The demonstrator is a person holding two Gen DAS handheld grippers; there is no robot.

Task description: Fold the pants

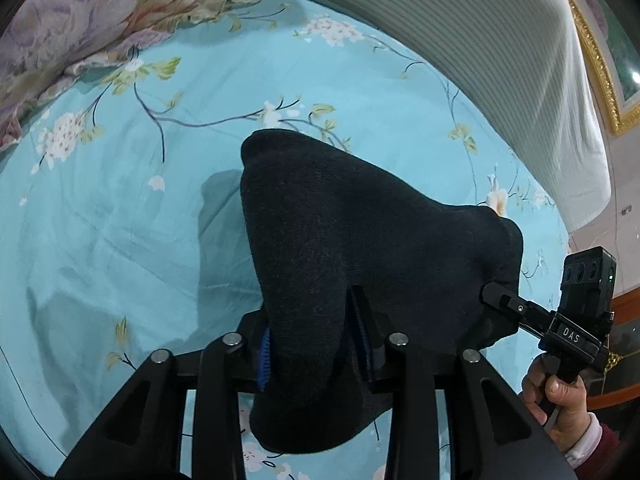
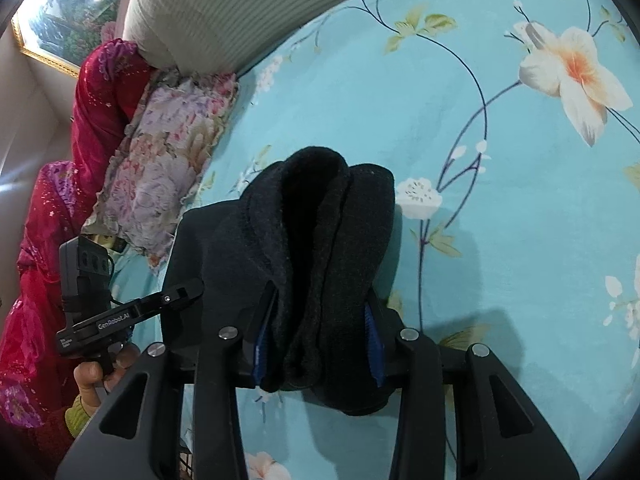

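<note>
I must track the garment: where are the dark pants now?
The dark pants hang bunched between both grippers, above the blue floral bedsheet, right of the floral pillow.

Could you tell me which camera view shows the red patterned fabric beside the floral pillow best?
The right wrist view: the red patterned fabric runs down its left edge, next to the floral pillow. The left wrist view shows the pillow only, no red fabric.

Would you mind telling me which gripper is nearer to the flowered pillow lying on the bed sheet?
Left. The left gripper holds the dark pants on the side toward the flowered pillow; the right gripper grips the pants' other end, farther from the pillow, with the left one between.
</note>
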